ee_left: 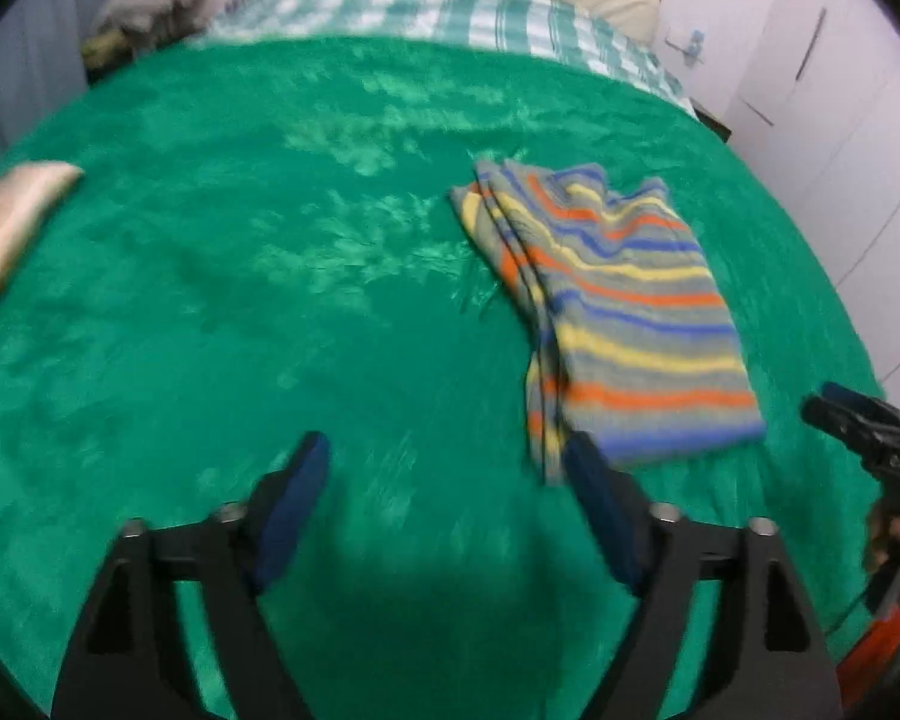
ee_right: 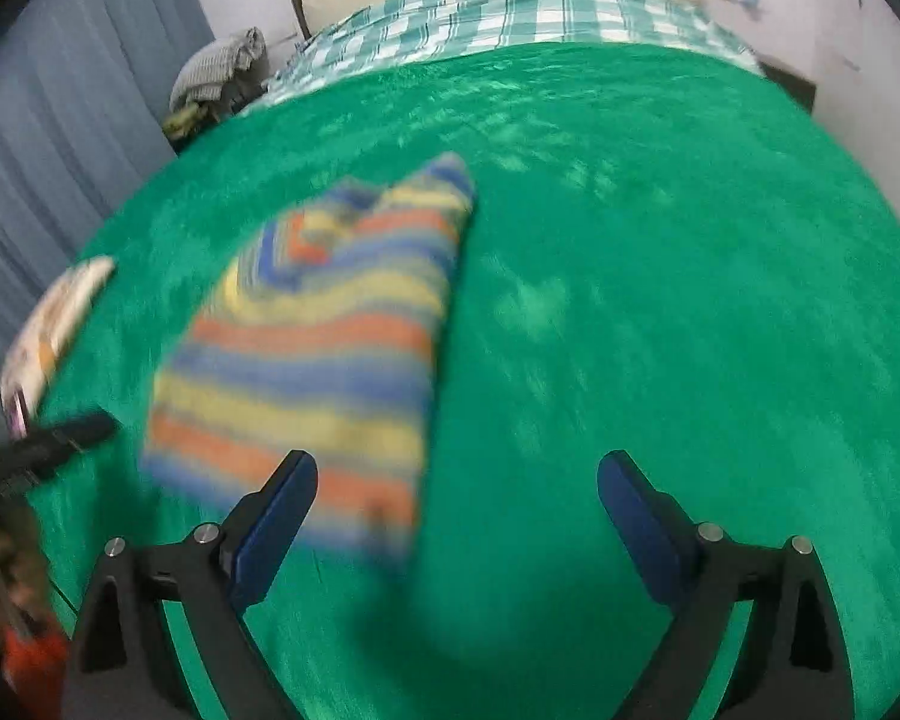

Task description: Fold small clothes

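- Two grippers hover over the plush green bed blanket [ee_left: 270, 300], each with its blue-padded jaws spread wide and nothing between them.
- Far left in both views, a pale cream folded cloth [ee_left: 12, 204] lies at the blanket's edge, well apart from the work; it is cut off by the frame and smeared, so what kind of garment it is cannot be told.
- Left gripper [ee_left: 444, 462]: it hangs above bare blanket, and its right pad sits just at the near left corner of the garment in this view. Whether the pad touches the cloth is unclear.
- Grey knit garment with orange, yellow and blue stripes [ee_left: 624, 312]: it lies flat on the blanket, already doubled into a long panel with layered edges stacked along its left side. My judgement is that one more fold, near end onto far end, would finish it.
- To do that well, each gripper should pinch a near corner through all layers, lift together, carry level to the far edge, and lay it down without dragging the lower layers out of line.
- Right gripper [ee_right: 456, 474]: its left pad overlaps the garment's near edge in its own view, while the right pad is over bare blanket.
- Motion blur softens the right wrist view heavily, so the garment's far end, its collar or sleeves, and the layer count are hard to make out.
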Demonstrator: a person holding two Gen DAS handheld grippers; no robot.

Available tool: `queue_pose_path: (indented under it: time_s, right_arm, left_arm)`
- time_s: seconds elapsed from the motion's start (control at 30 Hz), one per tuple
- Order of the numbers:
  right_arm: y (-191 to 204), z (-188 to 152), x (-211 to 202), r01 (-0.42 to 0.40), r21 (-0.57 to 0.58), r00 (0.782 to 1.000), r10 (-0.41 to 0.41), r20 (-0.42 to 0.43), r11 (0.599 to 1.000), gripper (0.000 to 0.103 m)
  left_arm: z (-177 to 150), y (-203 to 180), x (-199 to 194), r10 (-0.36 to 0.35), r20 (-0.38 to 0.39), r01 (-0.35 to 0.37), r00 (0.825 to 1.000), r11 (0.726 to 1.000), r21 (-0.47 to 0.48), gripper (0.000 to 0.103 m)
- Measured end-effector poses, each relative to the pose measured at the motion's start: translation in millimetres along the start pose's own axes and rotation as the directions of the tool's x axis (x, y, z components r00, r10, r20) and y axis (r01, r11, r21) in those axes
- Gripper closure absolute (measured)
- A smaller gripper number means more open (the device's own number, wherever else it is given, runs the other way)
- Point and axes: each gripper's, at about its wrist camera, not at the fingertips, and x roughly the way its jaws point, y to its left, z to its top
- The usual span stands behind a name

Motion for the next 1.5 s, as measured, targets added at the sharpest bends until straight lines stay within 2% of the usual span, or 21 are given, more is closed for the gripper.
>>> queue_pose_path:
  time_s: [0.03,0.17,0.4,0.5,0.57,0.63,0.8,0.93,1.1,1.2,1.5]
  right_arm:
    - [0.8,-8.6,-11.4,0.014,-0.015,1.000,-0.014,0.001,1.000,0.008]
    - [16.0,-42.6,-55.6,0.060,-0.070,0.998,-0.059,0.021,0.996,0.006]
    - [69.7,-81.6,-135.1,0.087,-0.157,0.990,-0.068,0.121,0.984,0.006]
    - [89.3,-86.4,-161.1,0.102,-0.181,0.984,-0.073,0.160,0.978,0.003]
    - [97.5,-90.6,-173.4,0.099,-0.176,0.984,-0.070,0.164,0.979,0.002]
    - [104.0,-94.8,-186.3,0.076,-0.159,0.985,-0.050,0.163,0.984,0.001]
    - [108.9,-111.2,-212.2,0.052,-0.101,0.985,-0.034,0.169,0.994,0.001]
    - [109.5,-124.7,-226.4,0.066,-0.101,0.986,-0.049,0.158,0.993,0.001]
    - [116.1,-138.9,-236.3,0.107,-0.137,0.985,-0.087,0.146,0.985,0.001]
    - [120.3,-145.7,-244.2,0.103,-0.148,0.987,-0.082,0.141,0.984,0.001]
    - [135.8,-150.3,-281.1,0.098,-0.167,0.983,-0.070,0.167,0.981,0.001]
  left_arm:
    - [-6.7,-5.0,-15.1,0.031,0.031,-0.031,0.999,0.999,0.021,0.007]
    - [-12.2,-29.0,-57.1,0.136,0.111,-0.146,0.984,0.985,0.089,0.002]
    - [-24.7,-66.6,-115.2,0.256,0.182,-0.283,0.949,0.948,0.142,0.001]
    - [-38.5,-70.4,-140.5,0.316,0.179,-0.338,0.932,0.935,0.110,0.001]
    - [-45.1,-69.6,-151.4,0.299,0.157,-0.315,0.941,0.945,0.084,0.001]
    - [-51.3,-66.9,-162.2,0.256,0.125,-0.263,0.959,0.963,0.050,0.001]
    - [-64.4,-69.0,-181.3,0.219,0.075,-0.221,0.973,0.975,0.012,0.001]
    - [-71.9,-72.7,-192.8,0.224,0.080,-0.226,0.971,0.974,0.026,0.001]
    - [-80.1,-82.3,-208.1,0.266,0.123,-0.275,0.956,0.960,0.061,0.001]
    - [-83.0,-87.0,-216.6,0.286,0.140,-0.299,0.948,0.951,0.078,0.001]
    - [-87.8,-96.8,-239.0,0.208,0.142,-0.222,0.968,0.970,0.098,0.001]
